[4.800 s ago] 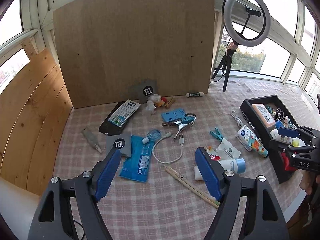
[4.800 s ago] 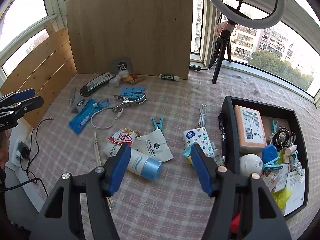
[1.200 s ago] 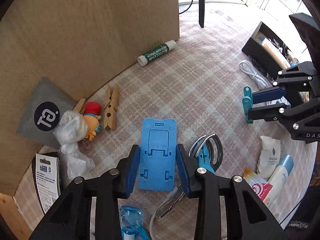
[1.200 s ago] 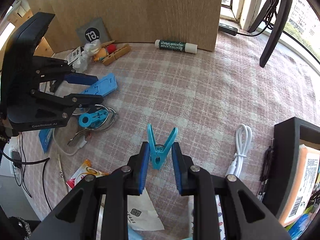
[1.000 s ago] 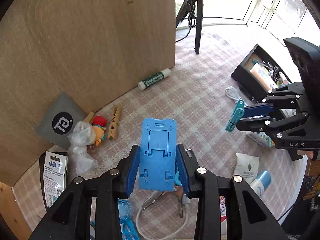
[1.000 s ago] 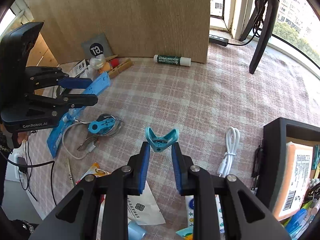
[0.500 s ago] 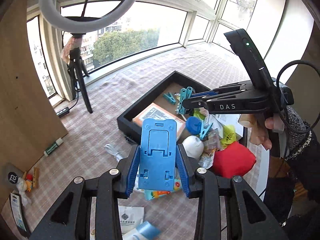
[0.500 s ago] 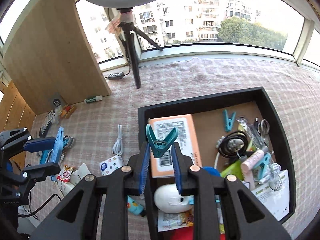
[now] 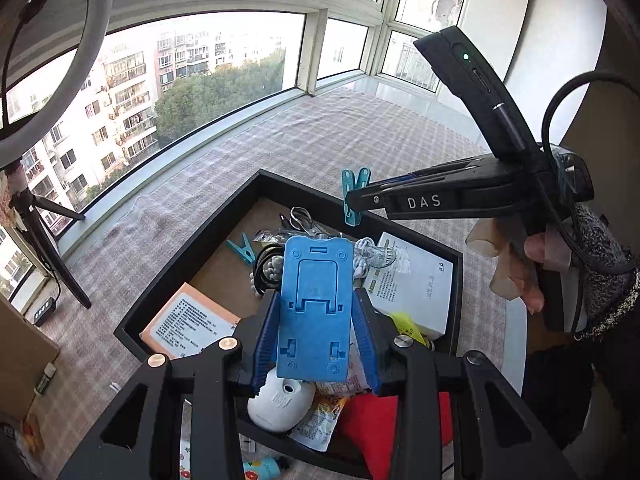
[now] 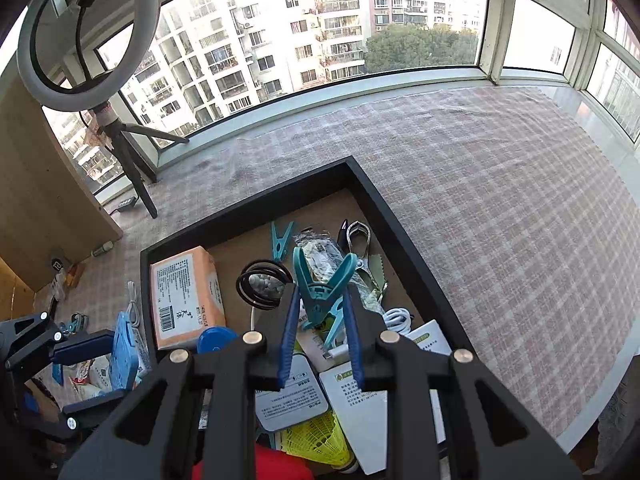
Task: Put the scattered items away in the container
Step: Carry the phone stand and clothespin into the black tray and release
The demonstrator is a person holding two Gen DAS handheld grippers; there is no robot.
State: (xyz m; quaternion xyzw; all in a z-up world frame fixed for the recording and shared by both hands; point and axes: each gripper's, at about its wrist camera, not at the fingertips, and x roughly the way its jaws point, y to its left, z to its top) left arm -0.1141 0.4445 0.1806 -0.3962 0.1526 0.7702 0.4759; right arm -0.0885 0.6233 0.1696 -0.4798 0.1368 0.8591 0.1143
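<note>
Both tools have swung off the cluttered middle of the surface and now hang over the black tray [image 10: 372, 188], each carrying its pick.

Left tool [image 9: 316, 340]: pinching the blue phone stand [image 9: 314, 312] by its long sides, long axis running straight out along the fingers. It sits over the tray's near end, above the white round gadget [image 9: 280, 400] and the orange packet [image 9: 188, 320].

Right tool [image 10: 320, 336]: pinching the teal clothespin [image 10: 320, 292] at its spring body, handles splayed outward in a V. It's over the tray's middle, above the white cable [image 10: 396, 316] and white cards [image 10: 360, 396]. In the left view the right tool [image 9: 352, 204] reaches in from the tray's right side with the pin [image 9: 354, 196] hanging above the far right rim.

Key relation: tray is directly below both payloads, so the drop looks vertical, no more travel needed. Right tool is deeper inside the walls; left is nearer the near rim, so I'd judge the stand could hang up on that edge or land on the gadget. Tray is already crowded; expect both to land on top of things.
</note>
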